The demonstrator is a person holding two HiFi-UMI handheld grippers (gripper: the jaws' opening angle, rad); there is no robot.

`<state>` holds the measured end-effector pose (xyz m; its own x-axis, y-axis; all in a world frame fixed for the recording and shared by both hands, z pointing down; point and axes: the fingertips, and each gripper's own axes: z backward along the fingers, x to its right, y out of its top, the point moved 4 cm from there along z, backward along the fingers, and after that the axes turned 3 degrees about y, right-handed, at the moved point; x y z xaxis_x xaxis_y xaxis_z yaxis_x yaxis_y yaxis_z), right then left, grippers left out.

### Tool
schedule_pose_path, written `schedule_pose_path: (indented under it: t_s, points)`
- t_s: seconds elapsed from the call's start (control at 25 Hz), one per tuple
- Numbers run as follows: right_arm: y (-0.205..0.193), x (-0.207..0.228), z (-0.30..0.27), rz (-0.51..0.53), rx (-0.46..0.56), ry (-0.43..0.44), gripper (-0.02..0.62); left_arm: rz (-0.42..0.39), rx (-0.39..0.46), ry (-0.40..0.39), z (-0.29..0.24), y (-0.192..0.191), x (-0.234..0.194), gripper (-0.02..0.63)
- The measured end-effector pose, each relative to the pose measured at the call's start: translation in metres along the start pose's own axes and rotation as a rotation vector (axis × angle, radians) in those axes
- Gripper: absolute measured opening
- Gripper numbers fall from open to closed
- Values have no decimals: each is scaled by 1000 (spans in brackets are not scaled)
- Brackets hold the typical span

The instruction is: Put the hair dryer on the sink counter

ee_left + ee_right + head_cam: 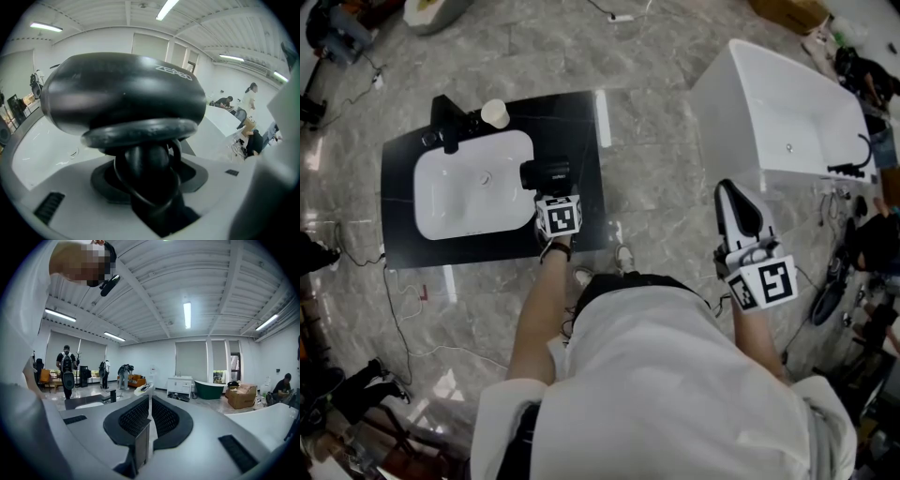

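Our left arm reaches forward and down. The left tool [551, 193] is clenched on the handle of the black dryer [546, 172], over the dark surface [581, 122] just right of the white basin [441, 202]. Our right arm is bent at our right side. The right tool [729, 195] points about level with its jaws together, near the bathtub [787, 122]. A cup [495, 113] stands at the basin's far rim beside the faucet [445, 122].

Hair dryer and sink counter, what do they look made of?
Hair dryer: likely black plastic, satin, with soft highlights and printed lettering. Sink counter: black, glossy, stone or glass perhaps; it mirrors a bright light streak. Its basin: glossy white, probably ceramic.
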<state>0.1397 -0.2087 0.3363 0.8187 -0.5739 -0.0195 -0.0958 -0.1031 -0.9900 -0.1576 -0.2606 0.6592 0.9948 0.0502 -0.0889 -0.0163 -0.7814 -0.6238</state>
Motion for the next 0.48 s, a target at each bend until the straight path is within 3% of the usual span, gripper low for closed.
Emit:
schedule_pose_path:
  t_s: [0.2, 0.48]
  points:
    - [-1, 0, -3, -5, -4, 4, 44, 1, -5, -9, -5, 3, 2, 231]
    - [-3, -11, -13, -17, -8, 38, 44, 85, -41, -12, -9, 4, -11, 235]
